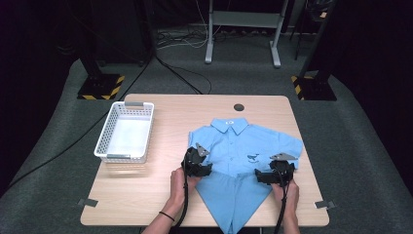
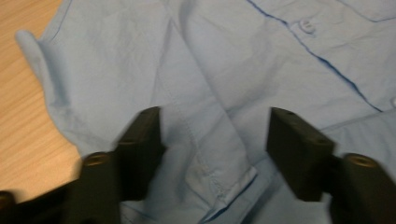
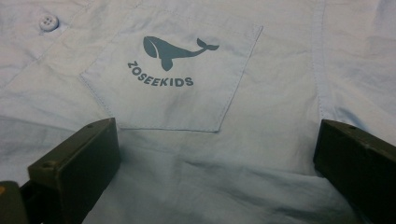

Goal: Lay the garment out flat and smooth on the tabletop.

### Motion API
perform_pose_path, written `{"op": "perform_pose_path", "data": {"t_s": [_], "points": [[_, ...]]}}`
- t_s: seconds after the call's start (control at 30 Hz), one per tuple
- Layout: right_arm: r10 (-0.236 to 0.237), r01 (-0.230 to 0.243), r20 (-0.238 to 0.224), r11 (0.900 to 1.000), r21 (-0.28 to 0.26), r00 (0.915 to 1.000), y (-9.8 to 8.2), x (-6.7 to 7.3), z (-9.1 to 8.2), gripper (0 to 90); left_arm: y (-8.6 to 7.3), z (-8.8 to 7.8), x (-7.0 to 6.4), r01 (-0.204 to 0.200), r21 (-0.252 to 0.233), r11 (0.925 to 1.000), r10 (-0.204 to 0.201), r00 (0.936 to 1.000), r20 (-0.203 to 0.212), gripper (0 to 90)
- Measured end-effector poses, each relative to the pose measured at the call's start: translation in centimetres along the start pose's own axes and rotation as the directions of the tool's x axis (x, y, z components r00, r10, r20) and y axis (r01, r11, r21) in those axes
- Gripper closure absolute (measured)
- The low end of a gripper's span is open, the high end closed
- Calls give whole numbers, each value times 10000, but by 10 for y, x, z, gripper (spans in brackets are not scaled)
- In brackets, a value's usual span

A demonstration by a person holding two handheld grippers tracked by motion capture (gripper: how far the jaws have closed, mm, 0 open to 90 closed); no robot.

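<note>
A light blue child's shirt [image 1: 243, 146] lies collar-far on the wooden table [image 1: 146, 190]. Its lower part narrows to a point at the front edge. My left gripper [image 1: 202, 167] rests at the shirt's left side, below the sleeve. In the left gripper view its jaws [image 2: 215, 140] stand apart over a folded seam of the shirt [image 2: 219, 60], and the pads do not press on it. My right gripper [image 1: 272, 174] sits at the shirt's right side. In the right gripper view it [image 3: 217, 154] is wide open just below the whale-print pocket [image 3: 173, 74].
A white mesh basket [image 1: 104, 136] stands on the table's left half, with nothing in it. A round cable hole [image 1: 238, 107] lies near the far edge behind the collar. Bare wood stretches between the basket and the shirt.
</note>
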State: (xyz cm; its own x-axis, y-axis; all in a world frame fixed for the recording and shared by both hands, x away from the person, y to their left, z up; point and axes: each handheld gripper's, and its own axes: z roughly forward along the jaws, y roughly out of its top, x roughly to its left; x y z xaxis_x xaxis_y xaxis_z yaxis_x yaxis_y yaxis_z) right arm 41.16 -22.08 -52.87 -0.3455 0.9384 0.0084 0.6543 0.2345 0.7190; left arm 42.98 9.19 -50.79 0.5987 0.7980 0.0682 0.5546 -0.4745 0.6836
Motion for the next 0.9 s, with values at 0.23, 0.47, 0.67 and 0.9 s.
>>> {"op": "perform_pose_path", "data": {"t_s": [0.23, 0.47, 0.67, 0.9], "points": [[-5, 5, -5, 10000, -3, 10000, 0, 0, 0, 0, -1, 5, 4, 107, 241, 9997, -107, 9999, -6, 419], [-6, 6, -7, 10000, -2, 10000, 0, 0, 0, 1, -3, 4, 10, -40, 100, 9999, 39, 10000, 82, 691], [-9, 9, -8, 10000, -3, 10000, 0, 0, 0, 0, -5, -3, 14, -144, -560, 9983, 130, 9996, -251, 846], [-11, 11, -10, 10000, -3, 10000, 0, 0, 0, 0, -12, -20, 28, 327, -1687, 9851, -470, 9956, -815, 844]]}}
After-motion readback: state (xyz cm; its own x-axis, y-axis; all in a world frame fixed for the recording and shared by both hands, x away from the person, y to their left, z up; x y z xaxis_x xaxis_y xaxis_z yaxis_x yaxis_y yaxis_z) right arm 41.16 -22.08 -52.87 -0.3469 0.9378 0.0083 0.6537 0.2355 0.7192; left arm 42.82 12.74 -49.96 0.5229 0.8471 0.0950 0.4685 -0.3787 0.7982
